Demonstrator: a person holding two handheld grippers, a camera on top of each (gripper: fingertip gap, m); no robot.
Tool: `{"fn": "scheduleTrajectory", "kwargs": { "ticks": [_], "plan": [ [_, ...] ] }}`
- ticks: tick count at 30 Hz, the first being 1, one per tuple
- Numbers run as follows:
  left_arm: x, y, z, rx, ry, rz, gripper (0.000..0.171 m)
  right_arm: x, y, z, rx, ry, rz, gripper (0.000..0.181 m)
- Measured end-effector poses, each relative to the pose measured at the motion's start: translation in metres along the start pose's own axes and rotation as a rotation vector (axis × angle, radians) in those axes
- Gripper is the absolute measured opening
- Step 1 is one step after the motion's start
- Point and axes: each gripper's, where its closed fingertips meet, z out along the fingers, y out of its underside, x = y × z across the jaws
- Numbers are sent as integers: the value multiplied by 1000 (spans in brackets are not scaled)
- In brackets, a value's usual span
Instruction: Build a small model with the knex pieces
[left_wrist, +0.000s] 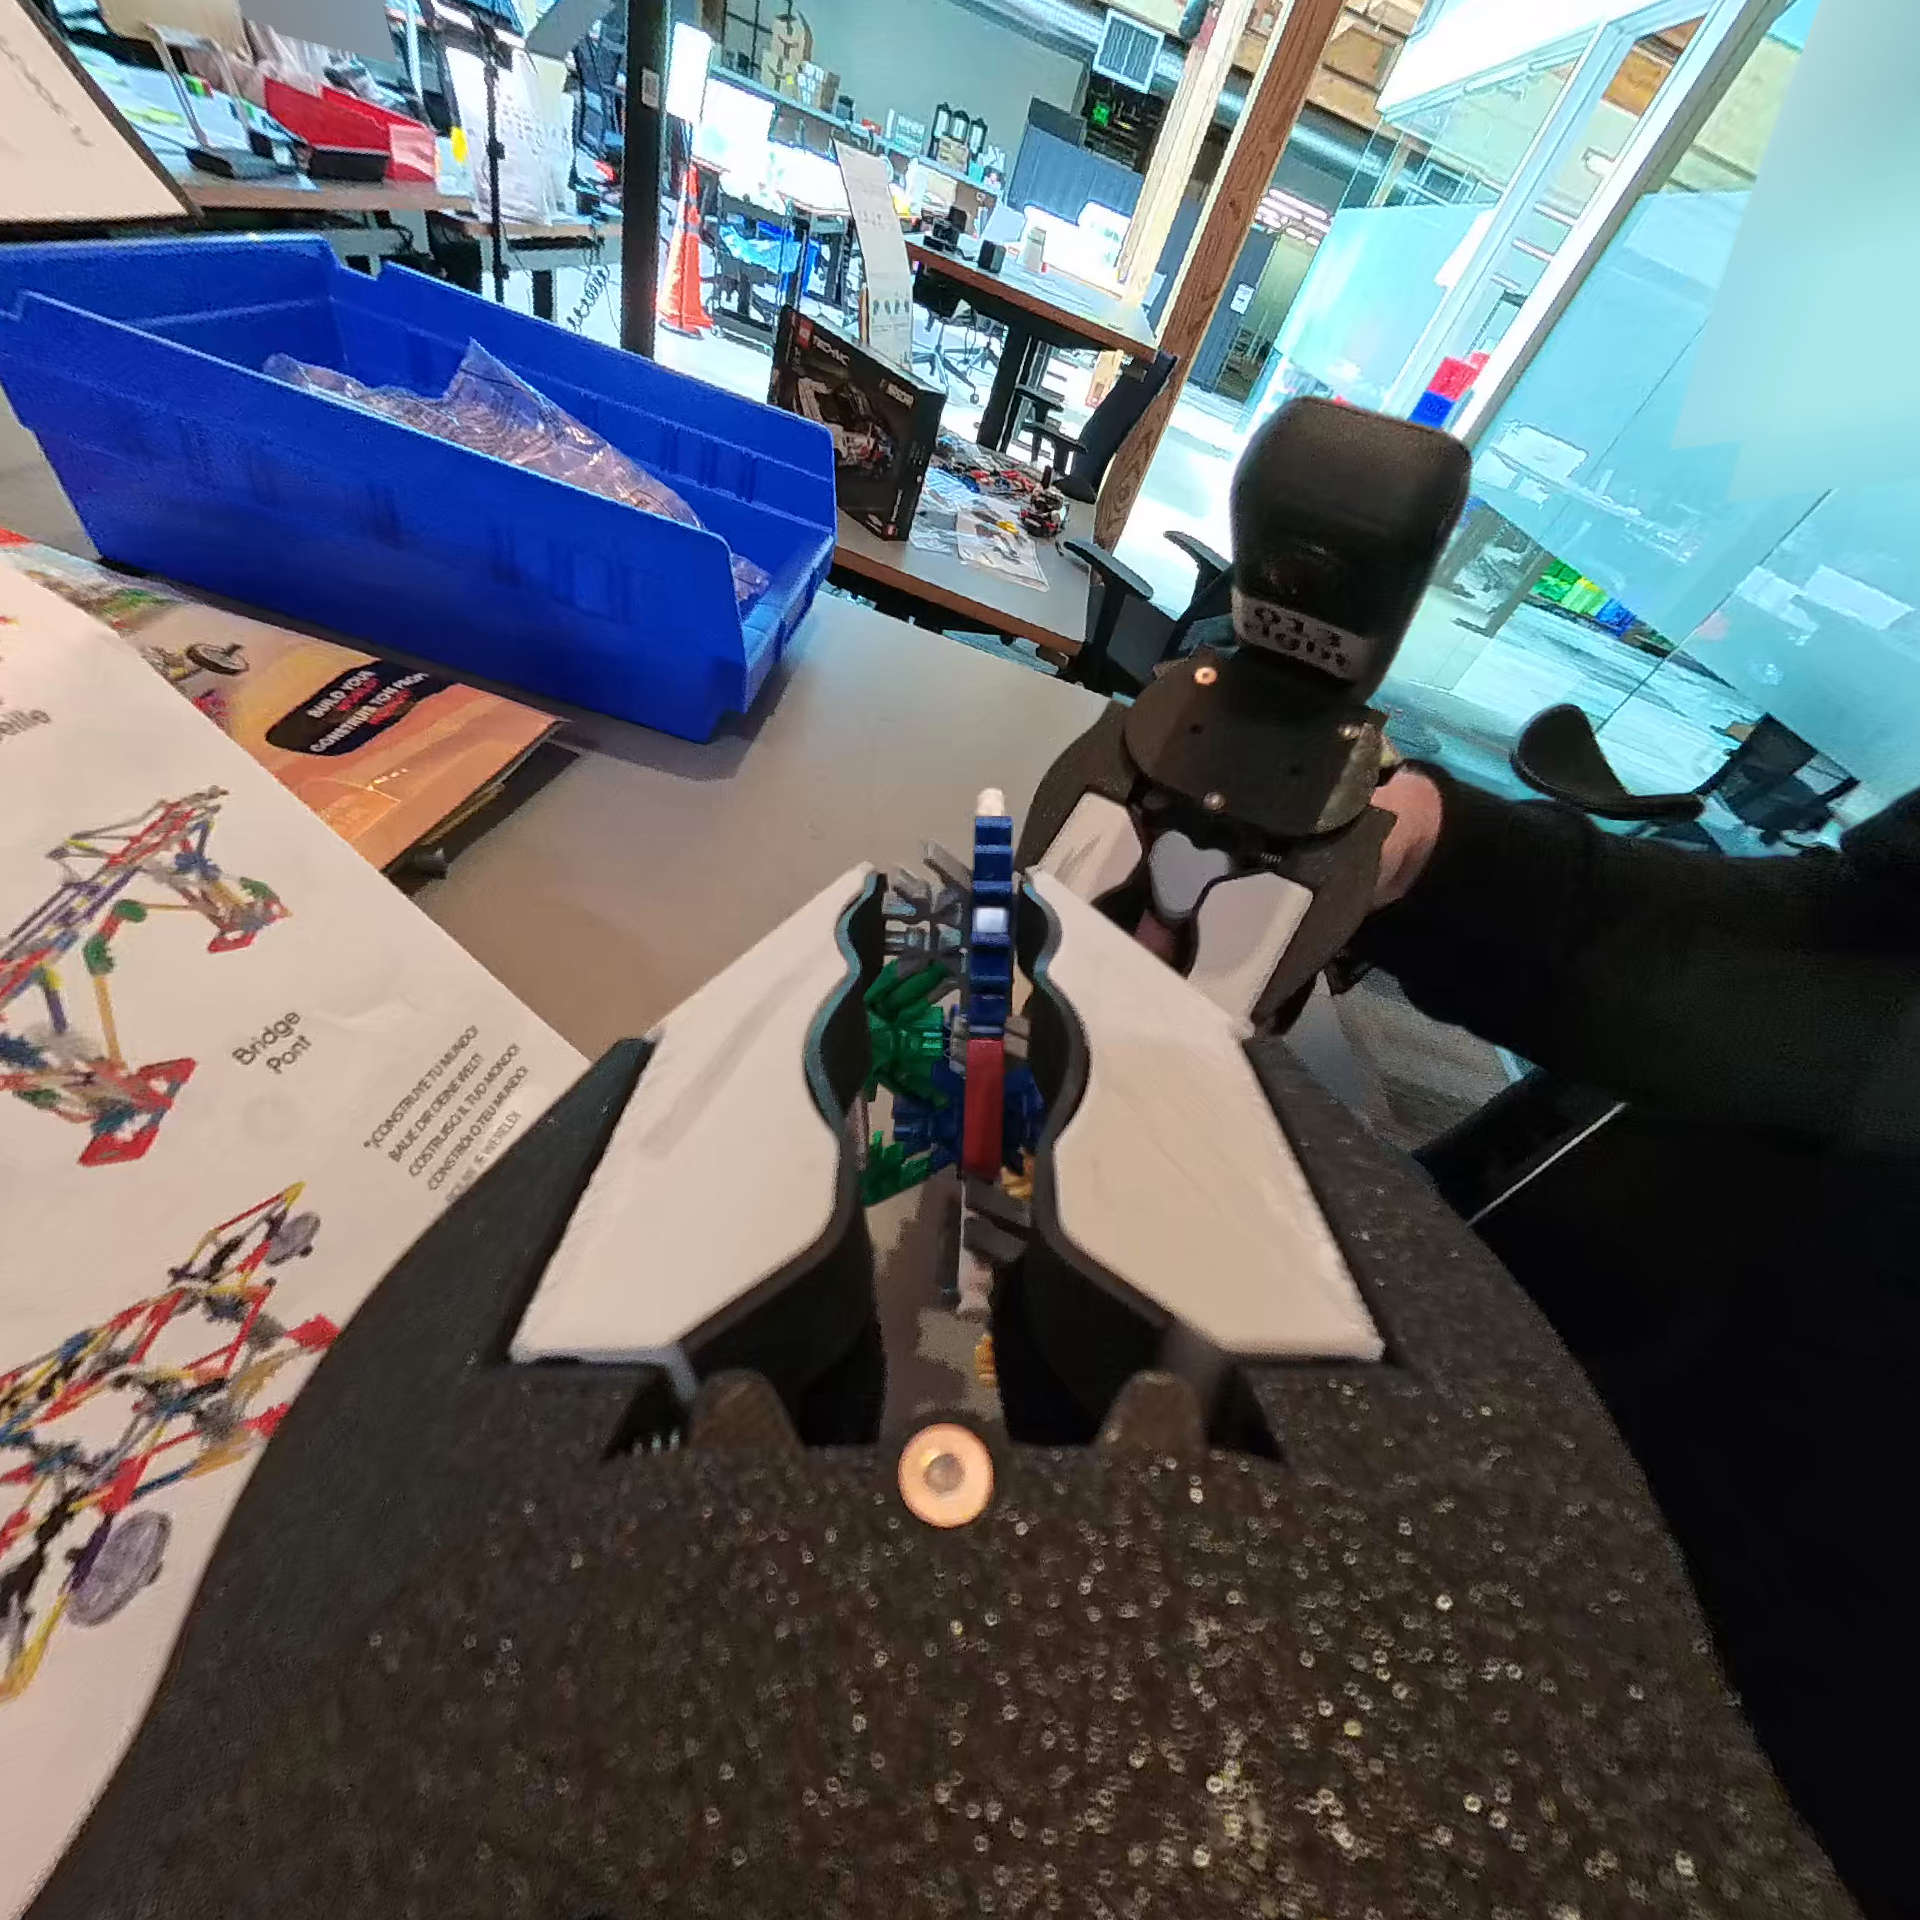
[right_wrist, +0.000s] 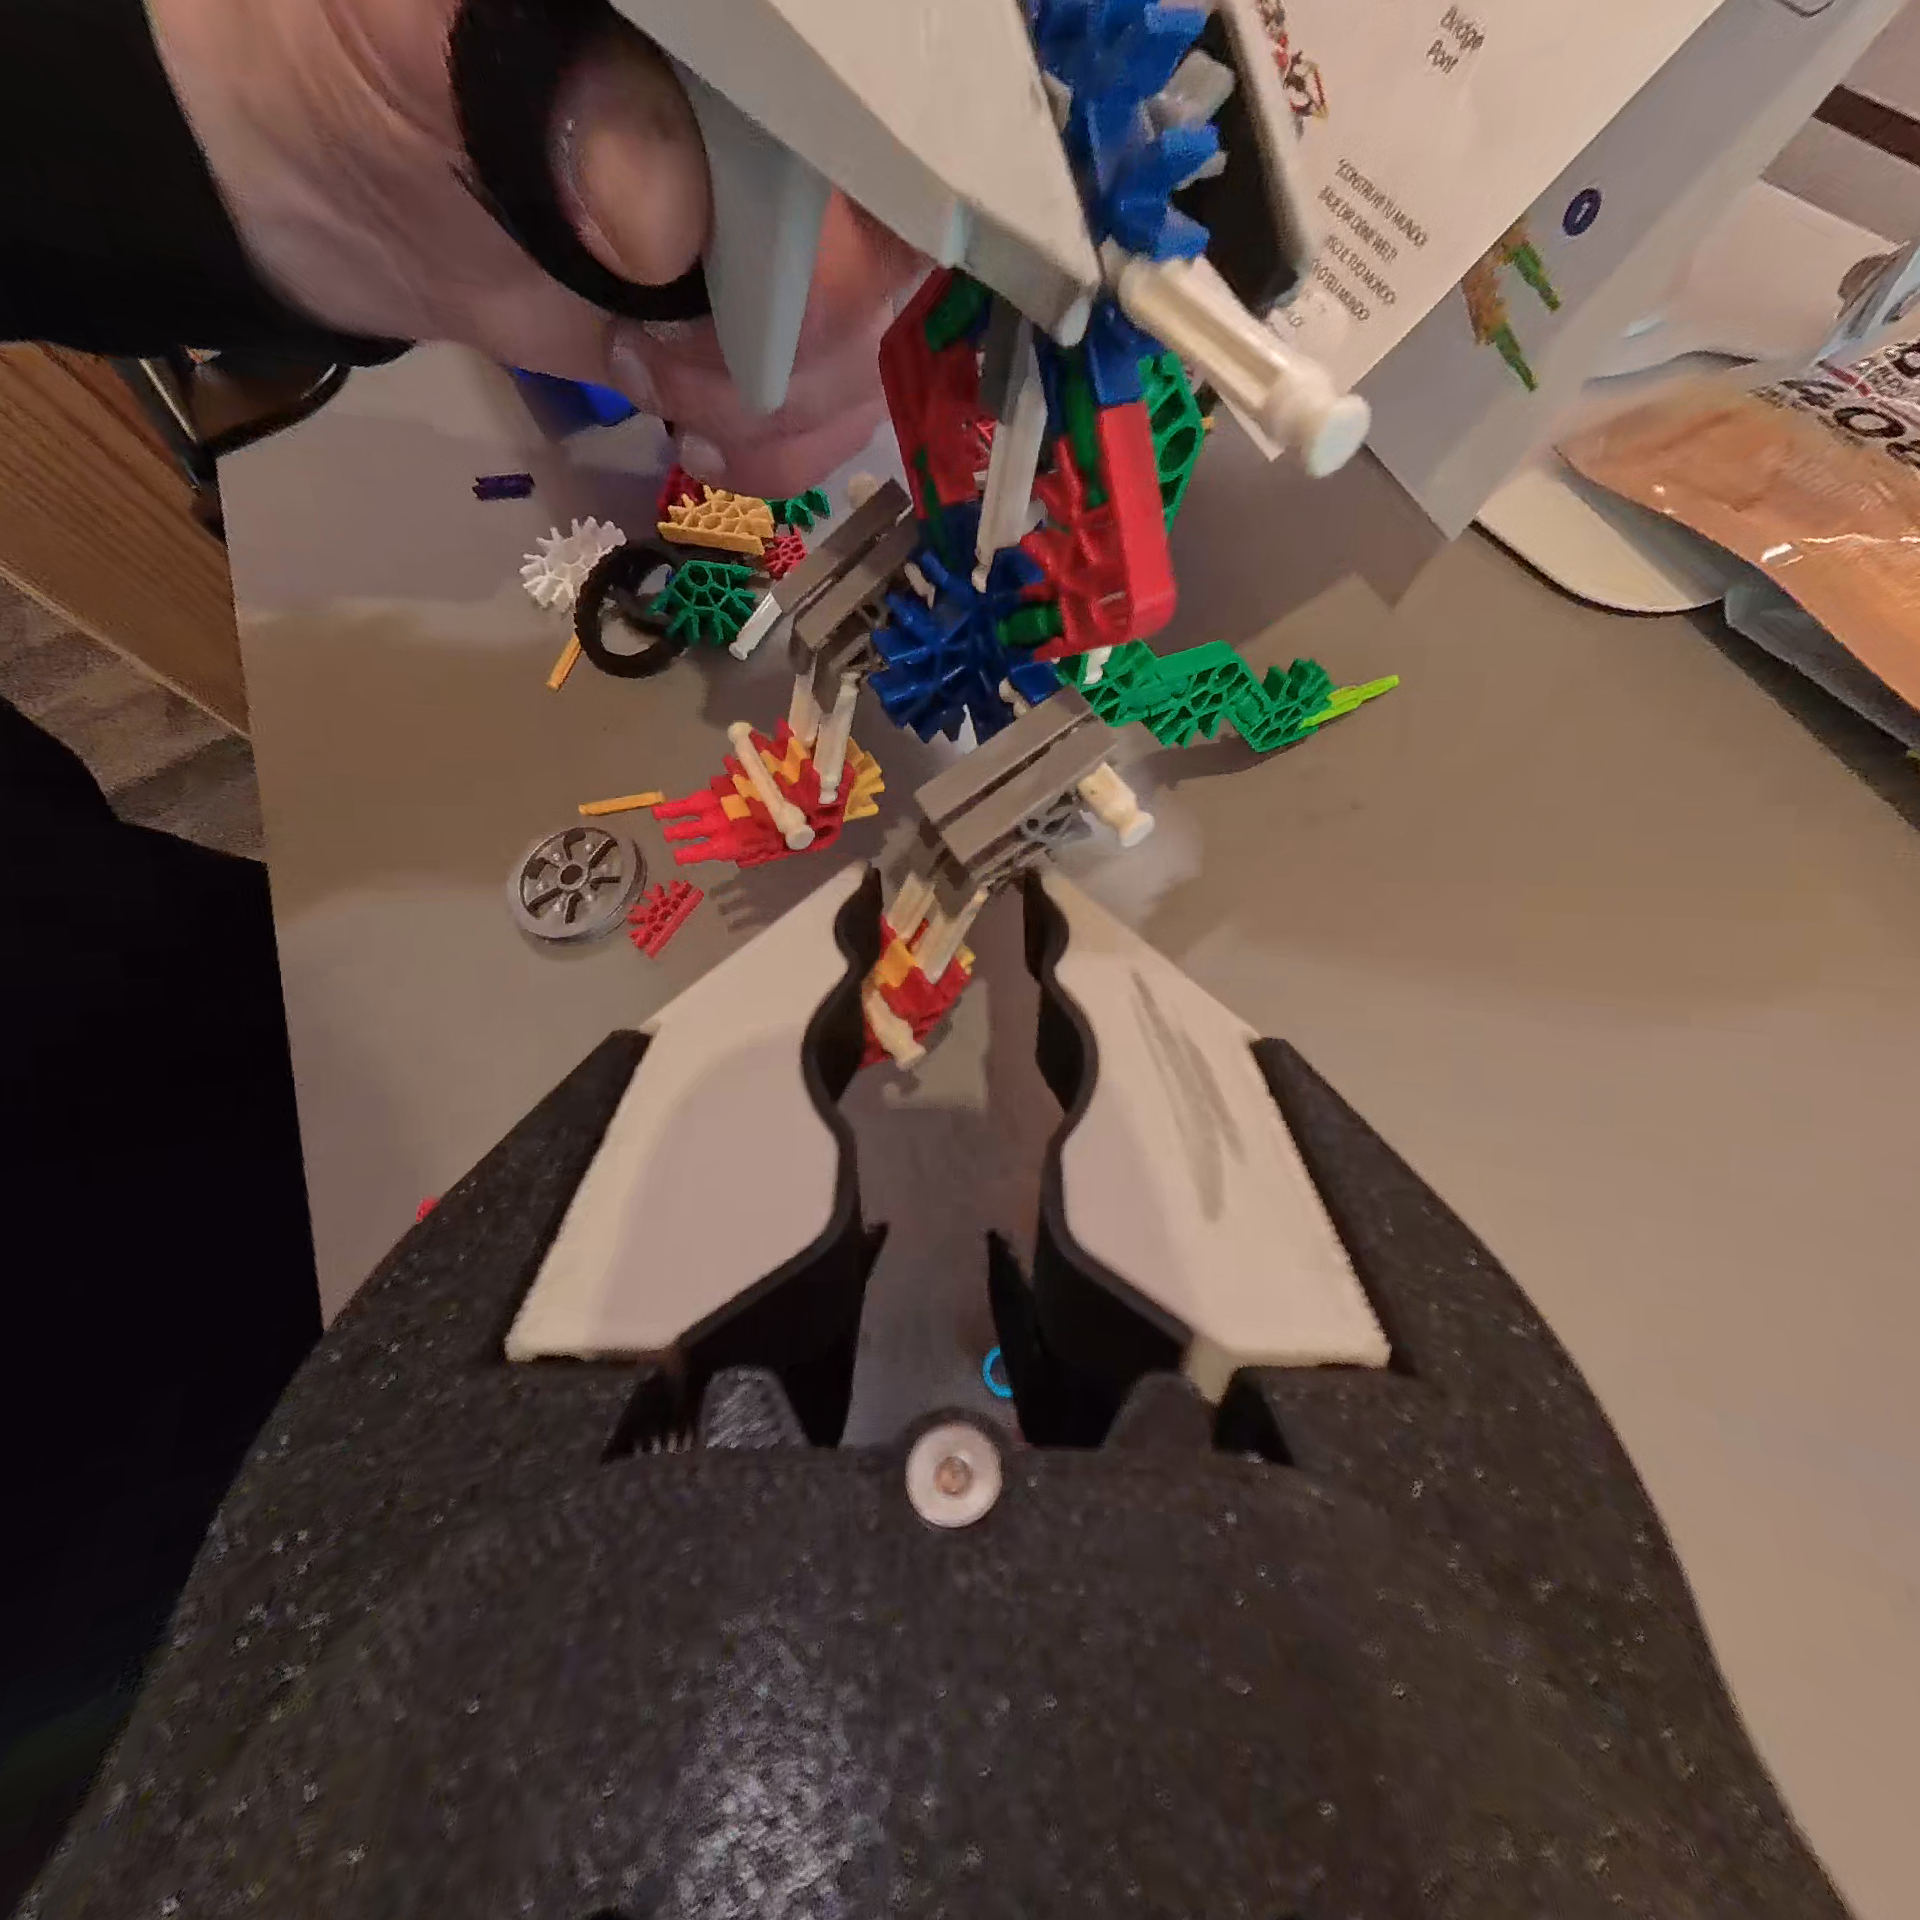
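A: Status, L side?

B: Left gripper (left_wrist: 948, 894) is clamped on the toy construction-set assembly (left_wrist: 977, 1039) — blue gear-like connector and white rod tip stick up between my fingers (left_wrist: 727, 1101). It's held in the air above the grey bench (left_wrist: 665, 862). Blue storage bin (left_wrist: 416, 468) w/ a clear plastic bag inside sits behind-left; instruction sheet (left_wrist: 239, 1039) w/ coloured model drawings lies to the left.

A: And R?

B: Right gripper (right_wrist: 948, 894) has its fingers (right_wrist: 1174, 1174) closed only partway, gap between them. A red/yellow connector cluster w/ white rods, at the assembly's lower end (right_wrist: 914, 987), sits in that gap, touching the left finger; can't tell if it's really pinched. The assembly (right_wrist: 1039, 582) hangs from the left gripper (right_wrist: 1122, 208) at top of the right wrist view: grey bars, blue hub, red and green pieces.

A: Anything loose?

B: Yes, on the bench (right_wrist: 1455, 1039): grey spoked wheel (right_wrist: 575, 881), black tyre ring (right_wrist: 623, 613), white snowflake connector (right_wrist: 566, 561), small red connector (right_wrist: 665, 914), yellow rods. A hand (right_wrist: 436, 177) grips the left gripper's handle.
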Motion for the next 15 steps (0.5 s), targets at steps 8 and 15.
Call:
{"fn": "scheduleTrajectory", "kwargs": {
  "ticks": [8,15],
  "plan": [
    [-4,-3,-1,6,12,-107,21,12,-2,11,38,89,-97,23],
    [2,19,-2,-53,-31,120,22,14,14,23,-36,96,-78,24]
  ]
}}
